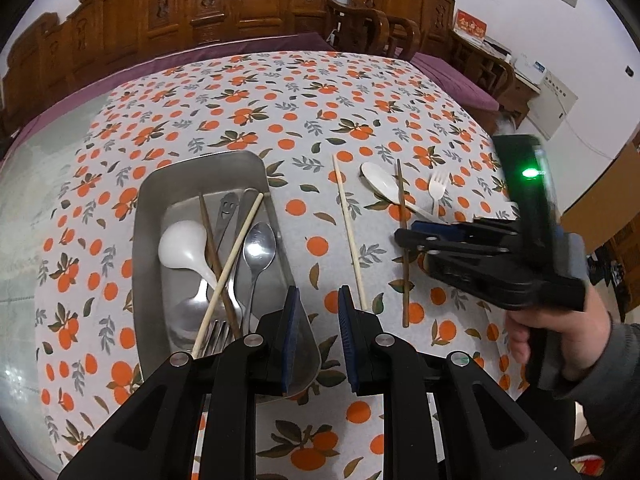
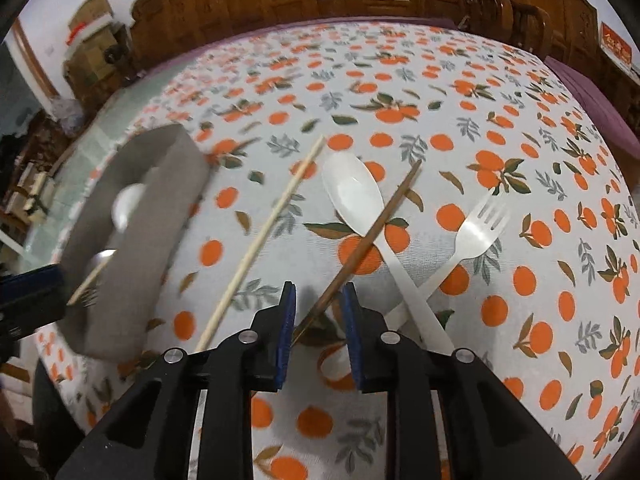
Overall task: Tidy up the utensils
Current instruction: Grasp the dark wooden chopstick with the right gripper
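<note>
The right gripper [image 2: 318,322] hangs with its jaws narrowly parted astride the dark chopstick [image 2: 372,236] on the desk [image 2: 400,80], seemingly not yet pinching it. The left gripper [image 1: 318,338], slightly parted and empty, hovers by the metal tray [image 1: 152,216]. Next the right must close on the chopstick, lift it off the white spoon [image 2: 352,192], and carry it to the tray.

In the right wrist view the metal tray [image 2: 132,216] is smearing into a grey blur, so the utensils inside are showing only as pale shapes. The brown chopstick [image 2: 372,236] is disappearing between the right gripper's fingers [image 2: 286,336], hiding its lower end. In the left wrist view the left gripper's fingers [image 1: 290,340] are covering the tray's near corner and the fork [image 1: 218,336] handle there. The person's sleeve [image 1: 612,392] is running off the right edge.
</note>
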Action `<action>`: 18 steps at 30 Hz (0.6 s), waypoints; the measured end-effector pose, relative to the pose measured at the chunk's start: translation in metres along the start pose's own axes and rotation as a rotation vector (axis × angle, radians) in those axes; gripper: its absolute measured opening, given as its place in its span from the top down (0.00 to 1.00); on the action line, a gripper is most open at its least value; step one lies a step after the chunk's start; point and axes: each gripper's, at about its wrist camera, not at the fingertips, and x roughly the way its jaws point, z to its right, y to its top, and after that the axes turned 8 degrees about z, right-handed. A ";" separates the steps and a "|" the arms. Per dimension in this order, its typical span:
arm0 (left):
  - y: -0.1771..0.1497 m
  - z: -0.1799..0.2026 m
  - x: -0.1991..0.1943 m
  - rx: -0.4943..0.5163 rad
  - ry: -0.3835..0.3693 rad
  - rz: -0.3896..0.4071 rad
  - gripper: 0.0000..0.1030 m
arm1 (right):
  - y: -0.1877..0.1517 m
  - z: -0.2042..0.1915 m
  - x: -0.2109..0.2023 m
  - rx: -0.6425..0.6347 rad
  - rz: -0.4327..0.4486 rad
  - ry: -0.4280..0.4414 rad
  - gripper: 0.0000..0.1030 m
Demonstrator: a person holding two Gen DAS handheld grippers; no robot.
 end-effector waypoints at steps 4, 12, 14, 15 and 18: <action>0.000 -0.004 -0.002 -0.005 -0.002 0.004 0.83 | 0.002 -0.006 0.003 -0.028 -0.006 -0.055 0.77; -0.003 -0.005 -0.003 -0.013 -0.017 0.006 0.83 | -0.005 -0.009 -0.001 -0.059 -0.044 -0.112 0.90; -0.004 -0.004 -0.002 -0.012 -0.020 0.007 0.83 | -0.007 -0.008 -0.003 -0.050 -0.050 -0.110 0.94; -0.004 -0.003 -0.002 -0.012 -0.022 0.007 0.83 | -0.008 -0.007 -0.004 -0.049 -0.052 -0.111 0.94; -0.002 -0.001 0.001 -0.008 -0.023 0.006 0.83 | -0.012 -0.004 -0.008 -0.034 -0.050 -0.111 0.94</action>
